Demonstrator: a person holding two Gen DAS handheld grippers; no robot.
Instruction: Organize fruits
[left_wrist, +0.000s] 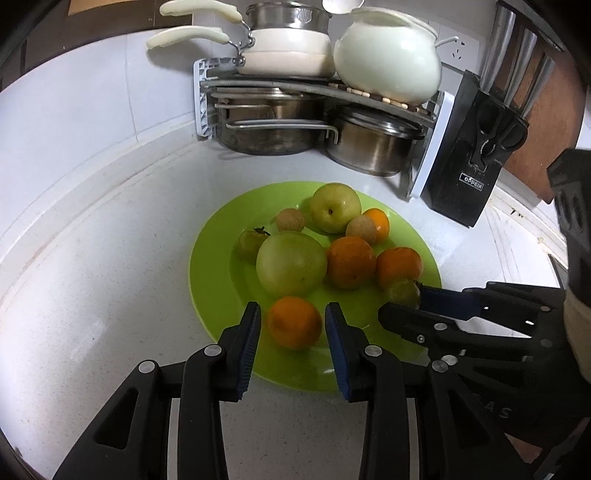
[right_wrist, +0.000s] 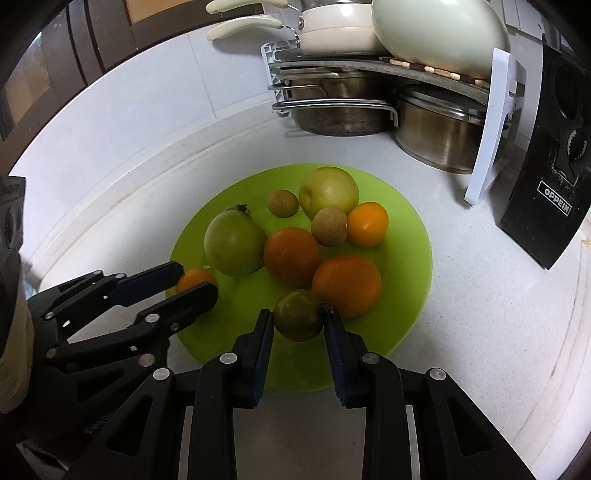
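A green plate (left_wrist: 214, 258) (right_wrist: 406, 236) on the white counter holds several fruits: oranges, green apples, small brown longans. My left gripper (left_wrist: 293, 317) is open with its pads either side of an orange (left_wrist: 294, 322) at the plate's near edge, with small gaps. It shows in the right wrist view (right_wrist: 197, 280) around that orange (right_wrist: 194, 278). My right gripper (right_wrist: 298, 317) has both pads against a small dark green fruit (right_wrist: 298, 315). It also shows in the left wrist view (left_wrist: 400, 299) on that fruit (left_wrist: 402, 291).
A corner rack (left_wrist: 317, 85) with steel pots and white cookware stands behind the plate. A black knife block (left_wrist: 472, 162) (right_wrist: 550, 177) stands at the back right. The white tiled wall curves along the left.
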